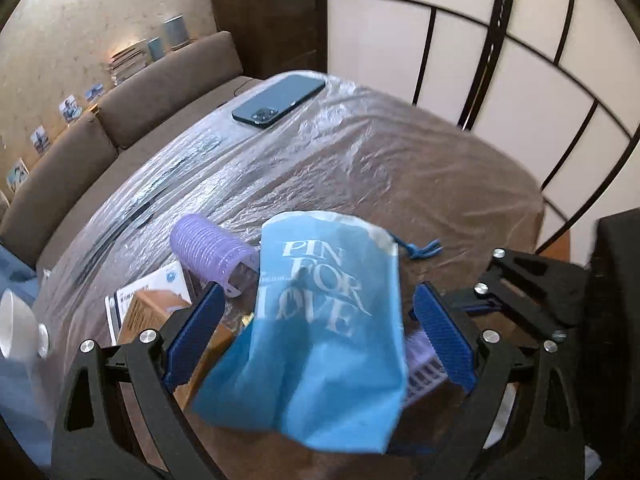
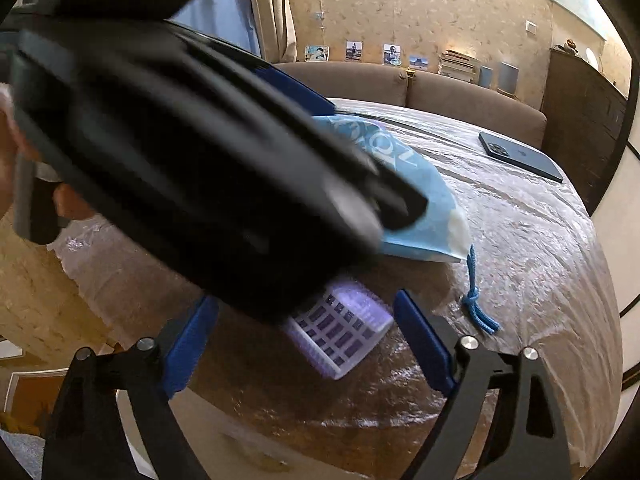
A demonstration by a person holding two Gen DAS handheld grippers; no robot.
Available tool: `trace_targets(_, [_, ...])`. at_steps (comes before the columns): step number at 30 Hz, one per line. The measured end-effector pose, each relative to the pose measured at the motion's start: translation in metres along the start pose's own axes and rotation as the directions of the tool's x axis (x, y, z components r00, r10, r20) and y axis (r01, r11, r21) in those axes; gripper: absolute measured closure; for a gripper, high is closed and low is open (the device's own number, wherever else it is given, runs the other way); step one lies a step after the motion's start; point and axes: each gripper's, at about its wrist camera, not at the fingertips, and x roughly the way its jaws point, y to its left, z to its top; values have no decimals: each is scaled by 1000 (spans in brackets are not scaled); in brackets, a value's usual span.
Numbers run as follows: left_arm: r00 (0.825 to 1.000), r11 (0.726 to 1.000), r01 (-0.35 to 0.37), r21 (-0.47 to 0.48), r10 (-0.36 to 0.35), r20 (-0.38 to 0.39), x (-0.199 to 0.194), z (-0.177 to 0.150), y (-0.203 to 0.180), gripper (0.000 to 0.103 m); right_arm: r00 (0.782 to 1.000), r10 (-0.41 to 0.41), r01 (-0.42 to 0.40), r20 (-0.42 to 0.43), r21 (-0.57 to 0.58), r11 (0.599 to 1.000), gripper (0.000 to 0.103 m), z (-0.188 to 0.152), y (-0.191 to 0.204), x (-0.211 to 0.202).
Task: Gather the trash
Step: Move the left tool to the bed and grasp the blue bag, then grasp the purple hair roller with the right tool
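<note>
A blue drawstring bag (image 1: 320,320) printed "PIN FOR LOVE" lies between the open fingers of my left gripper (image 1: 320,332), which do not touch it. The bag also shows in the right wrist view (image 2: 416,208), partly behind the left gripper's black body (image 2: 192,160). A purple hair roller (image 1: 212,252) lies left of the bag. A second purple roller (image 2: 340,332) lies between the open fingers of my right gripper (image 2: 312,340). A small brown box (image 1: 148,312) and a white card (image 1: 160,280) lie at the left.
The round table (image 1: 380,160) is covered in clear plastic film. A dark phone (image 1: 280,98) lies at its far side. A white bowl (image 1: 16,328) sits at the left edge. A brown sofa (image 1: 120,120) stands behind, and a paper screen (image 1: 480,60) to the right.
</note>
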Motion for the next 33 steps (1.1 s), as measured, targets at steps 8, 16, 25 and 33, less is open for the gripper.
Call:
trace_targets(8, [998,999,48,-8,-48,-46,18,-4,5,30,1000,11,-11,-11,5,1000,37,3,-2,9])
trace_targets(16, [996,995,85,-53,-86,-18,13,-9,11,62,1000,29,-28,-9,35,999,42,-1,-11,6])
trace_targets(25, [993,987,83,-140,-70,96,-13,-12,18,64,1000,30,-30,2,72,997,42,-3,-17,-1])
trace_targets(33, [980,969,83,-232,-37,193,-46,-24,24,64,1000,13,-13,2,92,996,42,-7,-19,-12])
